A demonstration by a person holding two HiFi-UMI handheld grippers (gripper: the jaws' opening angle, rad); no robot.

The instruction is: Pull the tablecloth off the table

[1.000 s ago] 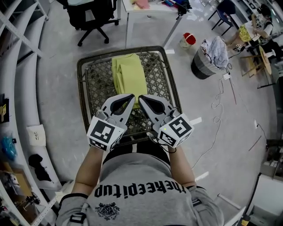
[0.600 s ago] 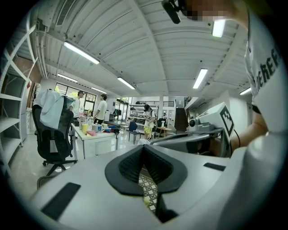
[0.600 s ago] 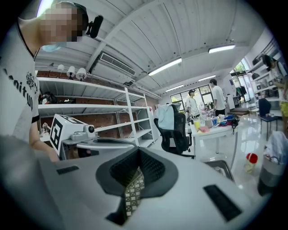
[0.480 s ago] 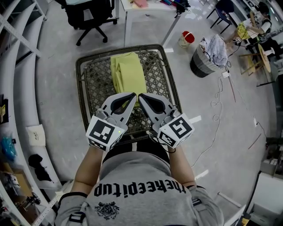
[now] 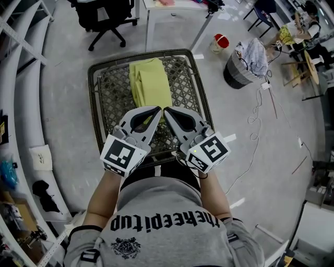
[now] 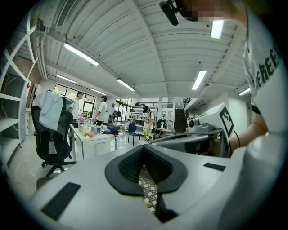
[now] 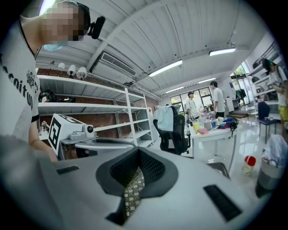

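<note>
A yellow-green tablecloth [image 5: 150, 83] lies folded in a strip down the middle of a square table [image 5: 112, 88] with a dark woven lattice top. Its far end reaches the table's far edge, and its near end runs under my grippers. The left gripper [image 5: 155, 110] and right gripper [image 5: 168, 112] hover side by side above the table's near half, tips almost touching. Both are shut with nothing between the pads. In the left gripper view the left gripper [image 6: 144, 149] has its pads pressed together, with lattice showing below. The right gripper [image 7: 138, 152] looks the same in its own view.
A black office chair [image 5: 104, 15] and a white desk [image 5: 172, 8] stand beyond the table. To the right are a red-and-white bucket [image 5: 220, 44], a grey bin [image 5: 242, 65] draped with cloth, and a white cable [image 5: 258, 130] on the floor. White shelving [image 5: 21, 78] curves along the left.
The head view has shifted slightly. Both grippers stay shut in the same place over the table, and the cloth has not moved.
</note>
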